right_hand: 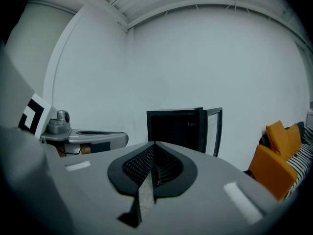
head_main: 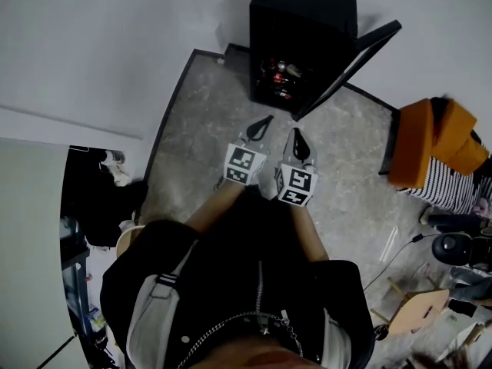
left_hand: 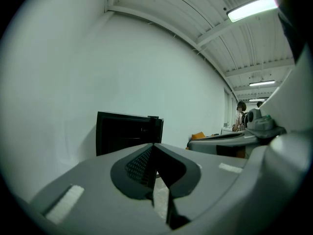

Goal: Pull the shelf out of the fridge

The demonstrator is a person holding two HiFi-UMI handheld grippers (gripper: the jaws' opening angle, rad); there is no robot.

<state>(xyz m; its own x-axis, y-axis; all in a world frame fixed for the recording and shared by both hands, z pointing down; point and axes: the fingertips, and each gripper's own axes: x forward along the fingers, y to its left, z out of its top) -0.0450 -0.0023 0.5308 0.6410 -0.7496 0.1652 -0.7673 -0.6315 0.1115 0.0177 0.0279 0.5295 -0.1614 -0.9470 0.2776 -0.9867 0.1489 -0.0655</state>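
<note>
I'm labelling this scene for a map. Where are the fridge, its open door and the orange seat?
fridge (head_main: 304,14): head view, on its black top.
fridge door (head_main: 350,66): head view, middle of the open panel.
orange seat (head_main: 413,141): head view, on its orange side.

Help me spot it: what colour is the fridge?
The fridge is black, clearest in the head view.

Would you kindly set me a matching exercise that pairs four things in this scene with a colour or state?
Things:
1. fridge door
2. left gripper
3. sofa
4. wall

Colour or state:
A. orange
B. shut
C. white
D. open

Pairs: 1-D, 2-B, 3-A, 4-C
</note>
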